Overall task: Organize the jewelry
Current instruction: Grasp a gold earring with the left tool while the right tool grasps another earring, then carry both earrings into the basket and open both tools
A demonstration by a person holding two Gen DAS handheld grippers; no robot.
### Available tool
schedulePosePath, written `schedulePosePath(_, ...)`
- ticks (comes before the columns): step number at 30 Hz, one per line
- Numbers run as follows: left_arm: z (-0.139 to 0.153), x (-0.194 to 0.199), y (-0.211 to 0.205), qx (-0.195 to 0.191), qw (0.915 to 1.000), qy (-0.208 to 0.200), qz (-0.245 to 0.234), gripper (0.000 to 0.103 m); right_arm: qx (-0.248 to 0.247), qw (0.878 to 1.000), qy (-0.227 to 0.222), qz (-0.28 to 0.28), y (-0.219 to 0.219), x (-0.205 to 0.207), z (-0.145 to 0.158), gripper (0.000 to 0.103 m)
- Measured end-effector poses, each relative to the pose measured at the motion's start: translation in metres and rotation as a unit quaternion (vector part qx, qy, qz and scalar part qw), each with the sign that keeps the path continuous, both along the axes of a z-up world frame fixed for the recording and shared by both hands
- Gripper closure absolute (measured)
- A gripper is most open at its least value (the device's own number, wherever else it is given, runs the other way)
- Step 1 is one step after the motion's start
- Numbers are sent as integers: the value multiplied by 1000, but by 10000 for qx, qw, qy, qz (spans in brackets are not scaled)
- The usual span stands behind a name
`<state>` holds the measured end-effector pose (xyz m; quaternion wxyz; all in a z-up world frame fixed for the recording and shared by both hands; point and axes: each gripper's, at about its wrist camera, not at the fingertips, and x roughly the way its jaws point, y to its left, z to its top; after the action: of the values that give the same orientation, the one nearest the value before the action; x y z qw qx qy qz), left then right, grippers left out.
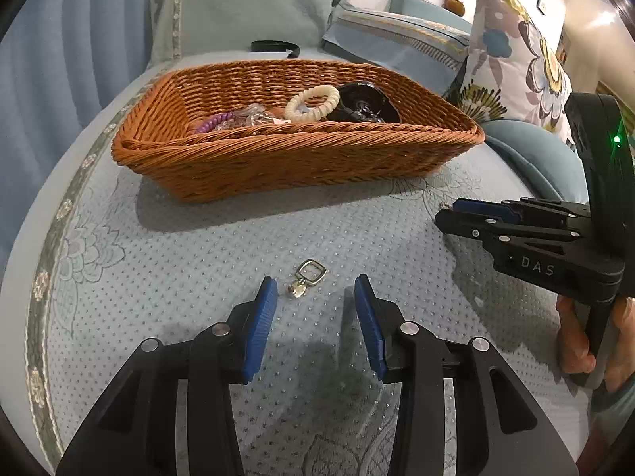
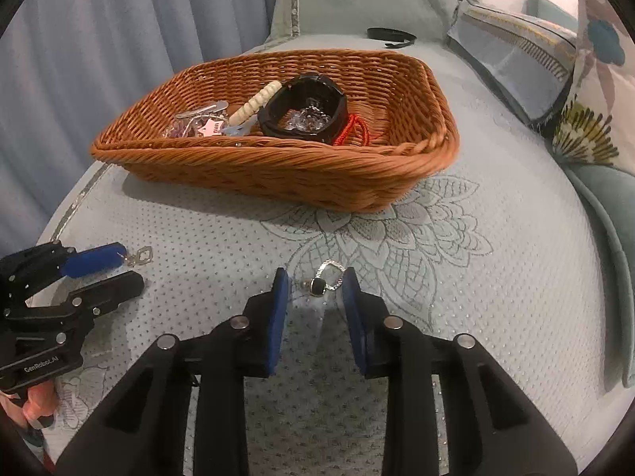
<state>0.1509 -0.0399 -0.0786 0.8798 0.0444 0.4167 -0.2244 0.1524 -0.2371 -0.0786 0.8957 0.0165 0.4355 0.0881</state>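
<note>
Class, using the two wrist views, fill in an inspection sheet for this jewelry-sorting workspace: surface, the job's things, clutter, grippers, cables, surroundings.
Surface: pale blue quilted bedspread with dotted texture and stitched flower pattern.
Job's things: brown woven wicker basket holding a cream beaded bracelet, a round black dish, a red cord and small mixed pieces; a gold square-ring earring and a black-stone pendant on a silver chain lie on the bedspread.
Clutter: black headband behind the basket.
Grippers: left gripper open at the earring; right gripper open around the pendant.
Cables: nothing seen.
Surroundings: blue curtain, floral pillow.
</note>
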Motion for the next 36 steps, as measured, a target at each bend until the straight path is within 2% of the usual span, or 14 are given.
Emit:
schedulePosePath(4, -1, 0, -4, 77, 10000, -37, -43, 68, -154, 9998, -74, 107, 7, -4, 1, 90)
schedulePosePath(6, -1, 0, -4, 106, 9999, -41, -35, 83, -229, 9996, -123, 133, 10, -7, 1, 92)
schedulePosePath(7, -1, 1, -4, 112, 9999, -38, -11, 87, -232, 9995, -133, 142, 11, -7, 1, 92)
schedulePosePath(8, -1, 1, -4, 94, 9999, -38, -7, 94, -203, 9995, -147, 170, 10, -9, 1, 92)
schedulePosePath(15, 2, -6, -6, 110, 9997, -195, -109, 94, -83, 9992, -272, 278, 8, -17, 7, 92)
schedulePosePath(20, 14, -13, 2, -184, 9991, -360, -98, 94, 67, 9990, -245, 380, 5, -25, 17, 92)
schedulePosePath(22, 24, -16, 7, -435, 9982, -391, -136, 94, 138, 9986, -279, 421, 3, -29, 25, 92)
schedulePosePath(25, 45, -26, 12, -683, 9957, -609, -162, 94, 226, 9977, -424, 471, 6, -40, 40, 92)
schedulePosePath(30, 84, -34, 14, -922, 9910, -965, -117, 94, 445, 9942, -865, 458, 4, -52, 84, 92)
schedulePosePath(36, 137, -10, 11, -1020, 9835, -1492, -25, 94, 513, 9877, -1436, 351, 4, -27, 136, 92)
